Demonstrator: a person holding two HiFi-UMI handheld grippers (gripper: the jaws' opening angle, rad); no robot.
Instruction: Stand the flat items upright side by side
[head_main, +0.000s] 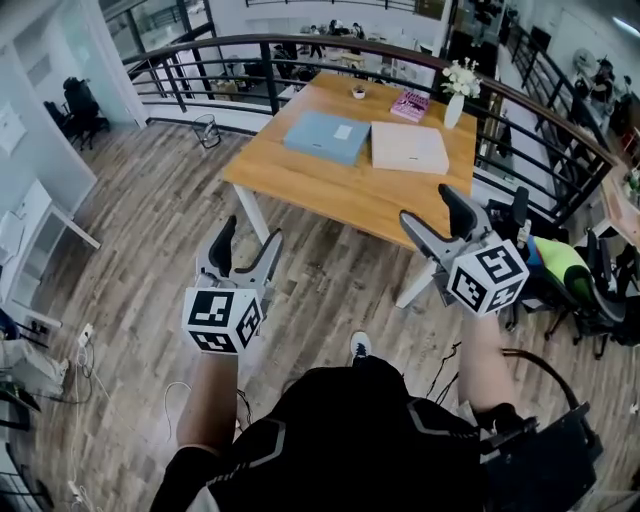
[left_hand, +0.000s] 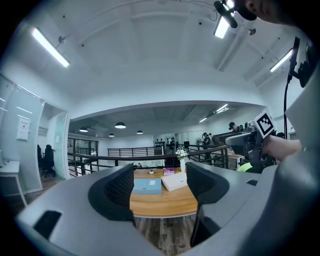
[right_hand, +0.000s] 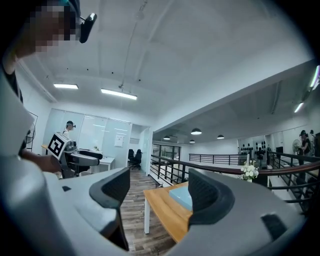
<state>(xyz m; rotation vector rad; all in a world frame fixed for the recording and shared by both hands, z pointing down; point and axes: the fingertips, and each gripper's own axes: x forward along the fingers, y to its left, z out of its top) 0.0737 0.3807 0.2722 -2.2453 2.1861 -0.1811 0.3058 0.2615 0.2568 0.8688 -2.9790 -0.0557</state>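
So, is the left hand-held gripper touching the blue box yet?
Apart. Head view shows the left hand-held gripper over the floor, well short of the blue box on the table.

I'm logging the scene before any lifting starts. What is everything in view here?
Table: one, light wood, ahead of the person.
Blue flat item: one, lying flat on the table.
Beige flat item: one, lying flat right of the blue one.
Pink book: one, flat, near the far edge.
Vase of flowers: one, white, far right corner.
Railing: one, dark, curving behind the table.
Left gripper: one, grey, jaws open, empty.
Right gripper: one, grey, jaws open, empty.
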